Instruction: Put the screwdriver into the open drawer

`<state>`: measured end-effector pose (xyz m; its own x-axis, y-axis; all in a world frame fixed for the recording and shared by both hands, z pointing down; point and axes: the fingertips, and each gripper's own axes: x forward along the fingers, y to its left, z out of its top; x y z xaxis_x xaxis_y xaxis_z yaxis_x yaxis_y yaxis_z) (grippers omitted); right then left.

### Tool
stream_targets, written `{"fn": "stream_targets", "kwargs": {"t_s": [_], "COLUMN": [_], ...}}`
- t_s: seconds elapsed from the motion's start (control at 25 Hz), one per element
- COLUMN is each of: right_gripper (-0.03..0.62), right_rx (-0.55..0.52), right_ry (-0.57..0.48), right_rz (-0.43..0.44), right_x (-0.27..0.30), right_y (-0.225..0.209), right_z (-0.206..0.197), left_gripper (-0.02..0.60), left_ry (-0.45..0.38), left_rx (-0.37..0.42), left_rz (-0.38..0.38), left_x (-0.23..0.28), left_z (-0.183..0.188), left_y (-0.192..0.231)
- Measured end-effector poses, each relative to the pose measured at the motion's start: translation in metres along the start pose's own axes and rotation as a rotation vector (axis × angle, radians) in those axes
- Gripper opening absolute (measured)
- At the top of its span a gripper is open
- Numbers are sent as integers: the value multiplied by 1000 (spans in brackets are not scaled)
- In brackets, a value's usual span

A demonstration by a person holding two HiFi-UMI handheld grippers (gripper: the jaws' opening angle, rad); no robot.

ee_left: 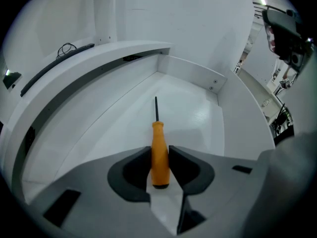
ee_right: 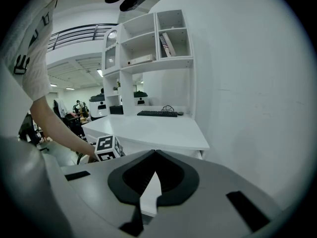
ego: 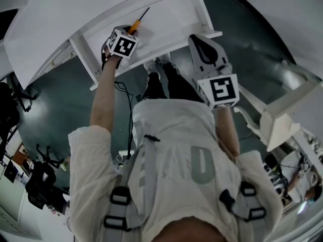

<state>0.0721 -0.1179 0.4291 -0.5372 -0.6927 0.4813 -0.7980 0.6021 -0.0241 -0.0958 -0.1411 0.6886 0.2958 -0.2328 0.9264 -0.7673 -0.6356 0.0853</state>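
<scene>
Your left tongs [ee_left: 159, 151] hold the screwdriver [ee_left: 158, 135] by its orange handle, pads pressed on both sides and the butt end back in the throat of the tongs. Its long axis runs straight ahead of the tongs, black shaft leading, tip aimed toward the far corner of the open drawer [ee_left: 193, 73]. White drawer floor lies directly under and ahead of the tongs; you cannot tell whether the tip touches it. With the tool inside the drawer's walls, the coming move looks like a short lowering and release along that same line. Your right tongs [ee_right: 154, 153] are closed on nothing, off to the right outside the drawer, facing across the desk [ee_right: 148, 128].
</scene>
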Motion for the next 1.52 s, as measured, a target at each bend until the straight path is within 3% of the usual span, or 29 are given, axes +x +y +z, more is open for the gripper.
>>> {"fn": "stream_targets", "kwargs": {"t_s": [0.44, 1.0, 1.16, 1.52], "right_gripper": [5, 5, 5, 5], "right_rx": [18, 28, 24, 17], "right_ry": [-14, -15, -21, -22], "right_rz": [6, 33, 37, 47], "right_x": [-2, -7, -8, -8], "right_y": [2, 2, 1, 2], "right_z": [0, 1, 4, 5], "left_gripper": [120, 124, 214, 241], "left_ry": [59, 29, 20, 11], "left_rx": [7, -47, -100, -78], "left_rz": [7, 47, 23, 14], "left_x": [4, 3, 1, -9], "left_z": [-5, -6, -8, -1], "left_y": [-1, 2, 2, -2]}}
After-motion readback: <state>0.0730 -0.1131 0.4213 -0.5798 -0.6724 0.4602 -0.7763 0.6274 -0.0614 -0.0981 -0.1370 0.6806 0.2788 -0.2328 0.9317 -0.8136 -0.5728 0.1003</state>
